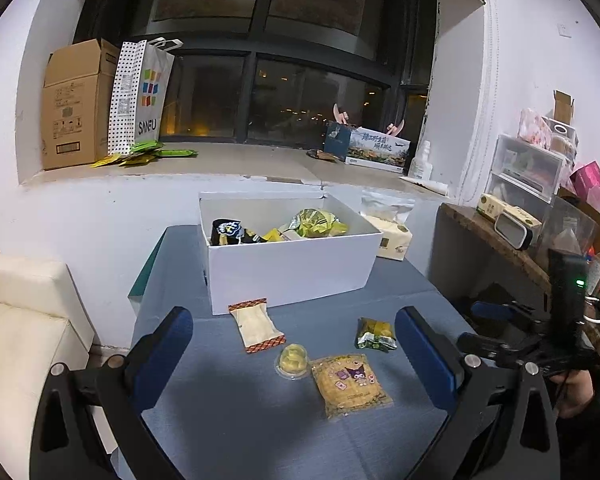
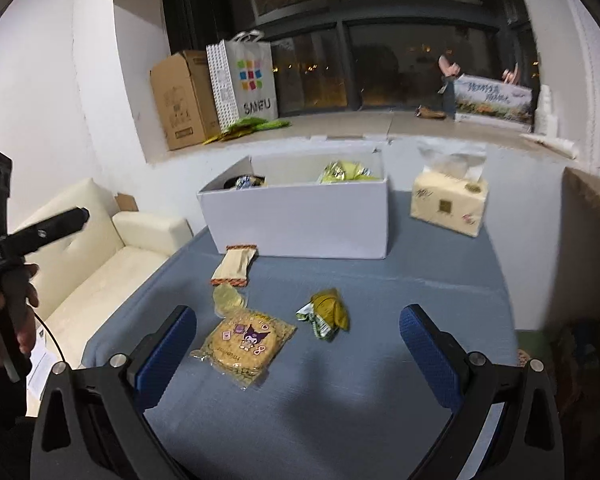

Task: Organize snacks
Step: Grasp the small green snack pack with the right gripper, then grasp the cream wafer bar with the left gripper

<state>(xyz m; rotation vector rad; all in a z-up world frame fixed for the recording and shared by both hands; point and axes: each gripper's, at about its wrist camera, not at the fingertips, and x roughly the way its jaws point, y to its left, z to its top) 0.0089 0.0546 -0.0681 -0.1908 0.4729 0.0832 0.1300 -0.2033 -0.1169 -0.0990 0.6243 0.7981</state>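
Observation:
A white box [image 1: 288, 268] [image 2: 300, 220] stands at the back of the blue table and holds several snack packs. Loose on the table in front of it lie a cream wrapped cake [image 1: 257, 325] [image 2: 234, 266], a small clear jelly cup [image 1: 293, 361] [image 2: 228, 298], a yellow cracker pack with a cartoon sticker [image 1: 350, 383] [image 2: 245, 346] and a crumpled green packet [image 1: 376, 334] [image 2: 327, 314]. My left gripper [image 1: 294, 344] hovers open above these snacks, holding nothing. My right gripper [image 2: 298, 344] is open too, with the cracker pack and green packet between its blue fingers.
A tissue pack [image 1: 392, 236] [image 2: 450, 200] sits right of the box. A cream sofa [image 1: 24, 332] [image 2: 100, 264] is left of the table, a cluttered wooden shelf [image 1: 512, 240] to the right. On the windowsill stand a cardboard carton [image 1: 76, 108] and paper bag [image 1: 138, 96].

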